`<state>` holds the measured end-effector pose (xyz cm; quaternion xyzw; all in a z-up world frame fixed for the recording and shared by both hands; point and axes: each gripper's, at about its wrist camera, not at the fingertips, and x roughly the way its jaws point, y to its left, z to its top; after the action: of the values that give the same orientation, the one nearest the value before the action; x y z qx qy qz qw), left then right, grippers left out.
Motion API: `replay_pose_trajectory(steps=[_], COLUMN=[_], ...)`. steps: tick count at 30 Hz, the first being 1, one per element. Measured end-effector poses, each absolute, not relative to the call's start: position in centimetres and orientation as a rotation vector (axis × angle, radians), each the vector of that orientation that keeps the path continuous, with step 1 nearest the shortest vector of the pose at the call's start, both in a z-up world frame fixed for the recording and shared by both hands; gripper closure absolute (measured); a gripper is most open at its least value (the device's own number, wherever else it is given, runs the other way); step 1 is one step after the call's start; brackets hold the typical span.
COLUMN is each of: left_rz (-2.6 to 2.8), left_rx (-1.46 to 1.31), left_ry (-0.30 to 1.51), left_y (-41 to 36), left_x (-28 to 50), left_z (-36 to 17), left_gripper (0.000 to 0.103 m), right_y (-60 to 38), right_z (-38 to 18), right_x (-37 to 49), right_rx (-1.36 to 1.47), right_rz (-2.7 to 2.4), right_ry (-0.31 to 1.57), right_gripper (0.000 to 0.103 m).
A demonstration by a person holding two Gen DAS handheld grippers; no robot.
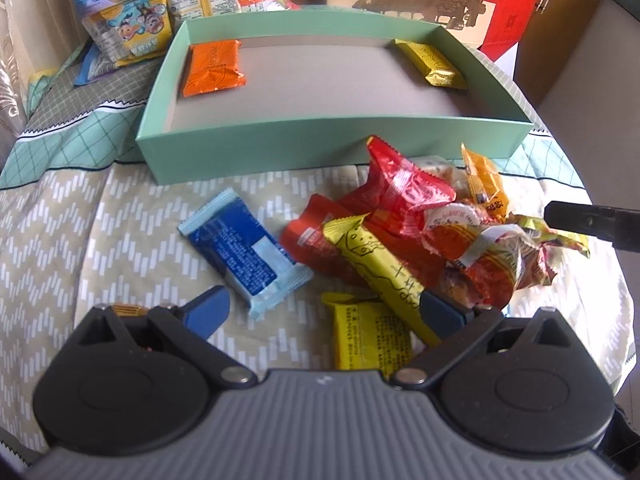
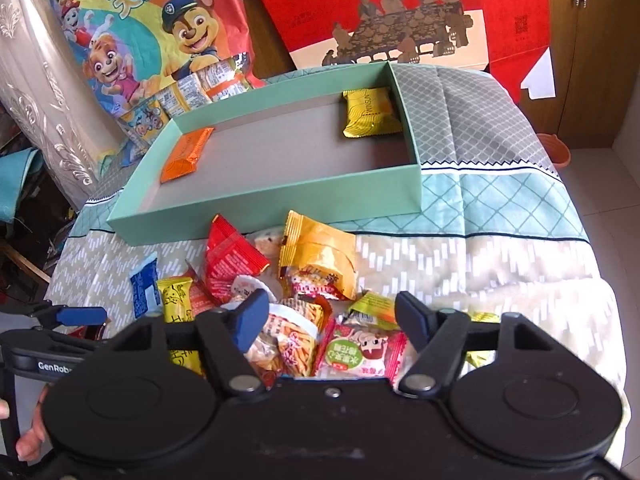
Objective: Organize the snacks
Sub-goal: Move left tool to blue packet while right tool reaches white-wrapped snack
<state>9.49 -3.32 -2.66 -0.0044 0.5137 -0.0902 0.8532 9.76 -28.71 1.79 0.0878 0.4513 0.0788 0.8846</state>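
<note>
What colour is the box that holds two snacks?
Mint green outside, grey inside; the box shows best in the left wrist view.

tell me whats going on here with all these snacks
A person holding a gripper in each hand is sorting snack packets into a shallow green box on a patterned cloth. Two packets already lie in it: an orange packet at one end and a yellow packet at the other. The rest sit in a loose pile in front of the box, with a blue packet beside it. The left gripper and right gripper both hover open over the pile, holding nothing.
</note>
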Motion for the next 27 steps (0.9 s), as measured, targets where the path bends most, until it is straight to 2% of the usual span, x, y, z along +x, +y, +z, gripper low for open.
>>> replay_pose_trajectory(steps=[1, 3, 6, 14, 21, 27], left_rz=[-0.195, -0.196, -0.178, -0.148, -0.083, -0.019], left_rx=[-0.008, 0.006, 0.048, 0.01, 0.038, -0.044], left_ry=[1.079, 1.074, 1.076, 1.078, 1.05, 1.052], left_y=[-3.8, -4.8, -5.5, -1.8, 1.2, 3.4], left_x=[9.7, 10.3, 10.7, 9.9, 8.7, 10.2], left_z=[-2.7, -2.9, -3.7, -3.9, -3.5, -3.6], left_gripper=[0.0, 0.0, 0.0, 0.0, 0.0, 0.0], right_y=[-28.5, -27.8, -26.6, -24.4, -24.4, -24.0], right_z=[1.9, 2.0, 1.8, -0.2, -0.9, -2.4], right_x=[10.0, 10.6, 11.5, 11.4, 9.2, 8.1], right_rx=[0.185, 0.179, 0.166, 0.134, 0.117, 0.079], right_rz=[0.171, 0.187, 0.209, 0.294, 0.293, 0.268], right_ry=[0.935, 0.932, 0.933, 1.022, 1.032, 1.002], right_gripper=[0.042, 0.06, 0.067, 0.068, 0.068, 0.067])
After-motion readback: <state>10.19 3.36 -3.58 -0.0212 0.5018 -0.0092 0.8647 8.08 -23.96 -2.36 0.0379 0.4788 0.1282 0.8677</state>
